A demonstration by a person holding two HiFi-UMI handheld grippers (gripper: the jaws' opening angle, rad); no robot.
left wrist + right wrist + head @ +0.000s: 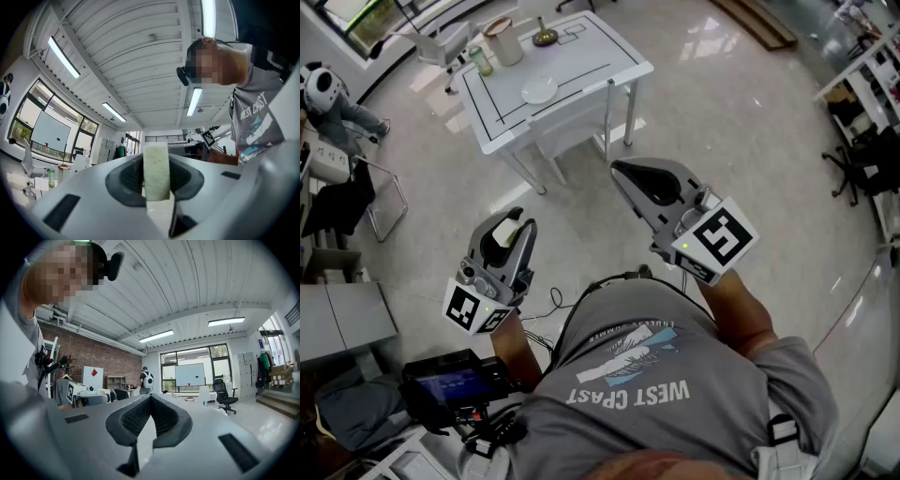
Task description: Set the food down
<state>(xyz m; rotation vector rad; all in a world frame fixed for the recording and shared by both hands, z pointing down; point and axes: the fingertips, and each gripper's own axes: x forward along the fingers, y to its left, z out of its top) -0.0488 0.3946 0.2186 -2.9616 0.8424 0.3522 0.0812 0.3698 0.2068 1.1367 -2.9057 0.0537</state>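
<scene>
In the lower left of the head view the left gripper [508, 234] is clamped on the food [156, 172], 1 pale, thick slab standing upright between its 2 dark pads and rising just above them. The right gripper [630, 174] sits right of centre, its jaws closed together with nothing between them. Both hang over a glossy floor [741, 141], well apart from the white table [591, 56] in the upper left of the frame. On that table lie 1 white plate [539, 90] near its front edge, and 1 green bottle [480, 61] beside 1 cream pot [503, 42] at its far left corner
</scene>
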